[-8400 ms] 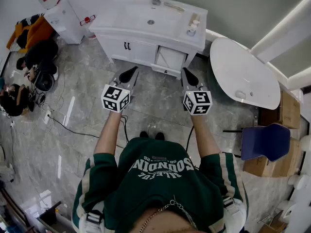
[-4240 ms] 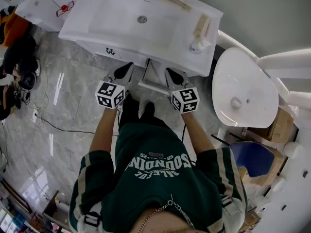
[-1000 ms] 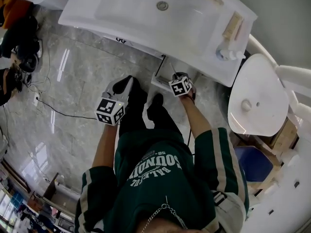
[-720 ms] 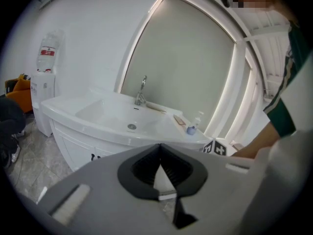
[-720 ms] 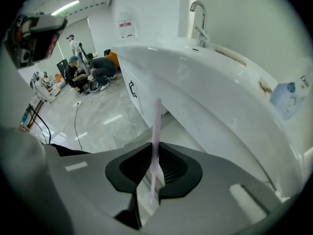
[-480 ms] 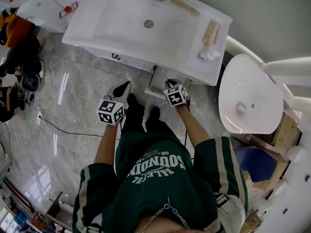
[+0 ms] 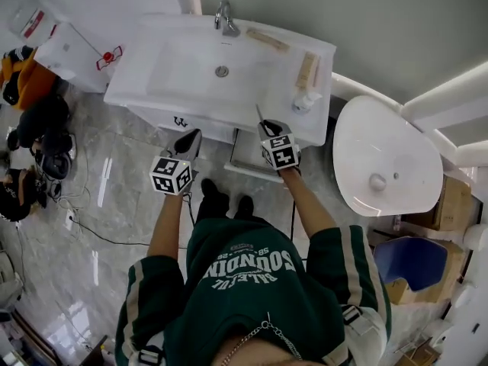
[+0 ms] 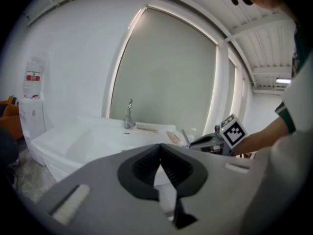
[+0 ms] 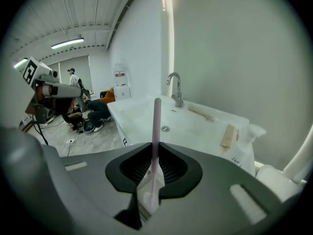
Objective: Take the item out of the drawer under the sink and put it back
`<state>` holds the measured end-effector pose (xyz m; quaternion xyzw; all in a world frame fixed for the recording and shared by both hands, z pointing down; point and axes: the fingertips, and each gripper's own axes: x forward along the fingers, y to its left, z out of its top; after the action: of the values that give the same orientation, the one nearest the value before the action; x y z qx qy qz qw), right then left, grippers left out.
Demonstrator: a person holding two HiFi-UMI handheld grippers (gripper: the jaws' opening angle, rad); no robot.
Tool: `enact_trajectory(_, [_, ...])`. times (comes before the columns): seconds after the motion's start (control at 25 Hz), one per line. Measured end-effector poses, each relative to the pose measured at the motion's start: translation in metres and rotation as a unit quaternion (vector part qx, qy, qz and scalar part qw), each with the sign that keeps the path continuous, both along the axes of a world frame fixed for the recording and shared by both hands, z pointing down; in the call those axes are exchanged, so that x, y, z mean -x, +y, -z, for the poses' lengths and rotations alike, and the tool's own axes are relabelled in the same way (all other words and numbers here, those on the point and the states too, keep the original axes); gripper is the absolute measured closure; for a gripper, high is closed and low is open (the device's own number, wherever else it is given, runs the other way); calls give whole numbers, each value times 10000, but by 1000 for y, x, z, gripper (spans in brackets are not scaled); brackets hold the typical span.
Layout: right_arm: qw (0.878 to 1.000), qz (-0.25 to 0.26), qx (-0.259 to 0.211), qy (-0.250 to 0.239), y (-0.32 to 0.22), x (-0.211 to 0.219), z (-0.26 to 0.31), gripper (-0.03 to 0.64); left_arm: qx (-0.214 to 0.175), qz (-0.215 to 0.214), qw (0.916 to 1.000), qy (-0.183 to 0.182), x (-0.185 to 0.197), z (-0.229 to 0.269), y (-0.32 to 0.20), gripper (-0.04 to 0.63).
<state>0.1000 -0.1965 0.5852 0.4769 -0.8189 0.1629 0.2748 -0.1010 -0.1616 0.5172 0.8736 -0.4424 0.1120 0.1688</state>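
1. Left gripper (image 7: 191,138): the jaws are pressed together with nothing between them. It hangs in front of the cabinet, left of the open drawer, much where it was half a second ago. It takes no part in the lift.
2. Sink (image 7: 156,90): it is untouched, and neither gripper is over the basin.
3. Drawer (image 7: 245,158): it stands pulled out under the right part of the sink. The head view does not show its contents.
4. Right gripper (image 7: 268,129): a second ago it was low, down at the drawer. Now it is up at counter height, just above the drawer front. Its jaws are clamped on the item.
5. Item (image 9: 157,116): a slim pink stick with clear wrapping at its lower end, standing upright out of the right jaws. It is lifted clear of the drawer, and in the head view its tip reaches over the counter's front edge.
6. Judgement: the take-out half looks complete. What remains is to lower the item back into the open drawer and release it. The long, thin stick could pivot in the grip on the way down.
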Motion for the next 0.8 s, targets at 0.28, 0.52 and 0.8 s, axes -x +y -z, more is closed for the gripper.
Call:
enact_trajectory(0.28, [9953, -129, -886, -361, -18, -13, 96, 566, -603, -102, 9981, -119, 0, 56, -24, 546])
enact_trajectory(0.52, [9844, -279, -1620, -618, -22, -29, 169, 566, -923, -53, 9956, -127, 6, 87, -33, 546])
enact_trajectory(0.8, [9760, -304, -1968, -885, -17, -30, 199, 566, -1054, -56, 9944, -105, 3, 102, -36, 546])
